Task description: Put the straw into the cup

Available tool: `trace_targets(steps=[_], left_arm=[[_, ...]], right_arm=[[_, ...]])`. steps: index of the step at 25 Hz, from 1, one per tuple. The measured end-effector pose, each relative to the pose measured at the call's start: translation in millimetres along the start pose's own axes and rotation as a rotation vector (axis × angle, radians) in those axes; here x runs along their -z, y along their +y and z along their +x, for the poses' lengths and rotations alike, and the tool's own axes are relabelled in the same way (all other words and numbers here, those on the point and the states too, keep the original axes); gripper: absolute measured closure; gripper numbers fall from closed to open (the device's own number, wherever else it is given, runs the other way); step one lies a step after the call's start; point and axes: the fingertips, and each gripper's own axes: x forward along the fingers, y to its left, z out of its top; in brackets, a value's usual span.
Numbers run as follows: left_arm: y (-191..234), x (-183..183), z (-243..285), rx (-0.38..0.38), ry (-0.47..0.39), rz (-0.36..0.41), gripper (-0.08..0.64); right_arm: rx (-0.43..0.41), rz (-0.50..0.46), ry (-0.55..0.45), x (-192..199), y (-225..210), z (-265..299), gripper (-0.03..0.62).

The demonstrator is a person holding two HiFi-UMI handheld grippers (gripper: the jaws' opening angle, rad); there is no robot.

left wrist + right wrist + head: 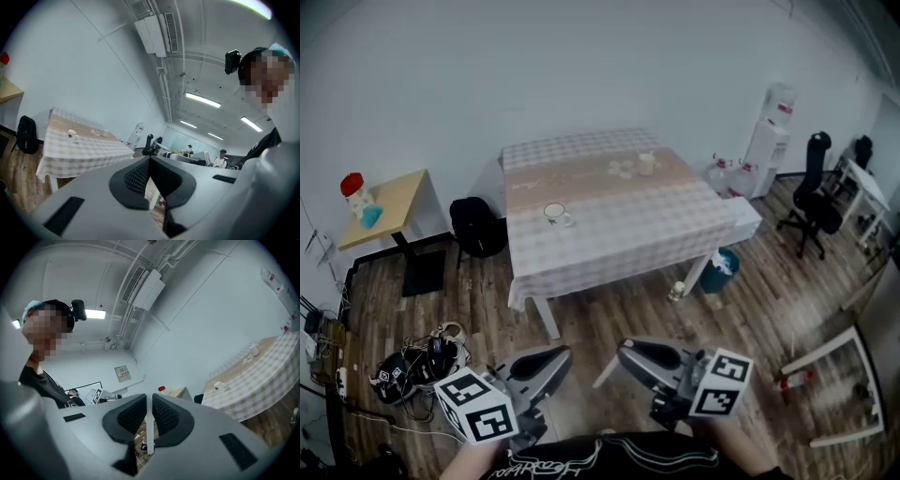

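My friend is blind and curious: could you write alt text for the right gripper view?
A hand-held gripper pinches a thin white straw between its dark pads. Beyond it, to the right, a checked table carries a cup; at upper left is the person holding it.

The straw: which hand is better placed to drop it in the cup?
Right. The right gripper clamps the white straw; the left gripper is shut on nothing. The cup stands ahead on the checked table, away from both.

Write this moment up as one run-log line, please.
right gripper: shut on straw | left gripper: shut, empty | cup: on table ahead | straw not yet in cup
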Motion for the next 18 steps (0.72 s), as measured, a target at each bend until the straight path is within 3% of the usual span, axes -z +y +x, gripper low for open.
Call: trace_targets(steps=[10, 18], left_arm=[[-7.6, 6.2, 43.8, -0.03, -0.022, -0.005, 0.563], [16.6, 2.8, 54.7, -0.048, -0.02, -0.018, 0.563]], right_arm=[[-0.047, -0.018, 0.038, -7.1, -31.0, -30.6, 0.547], [-0.061, 0.014, 0.046, -8.5, -57.9, -13.6, 0.547]])
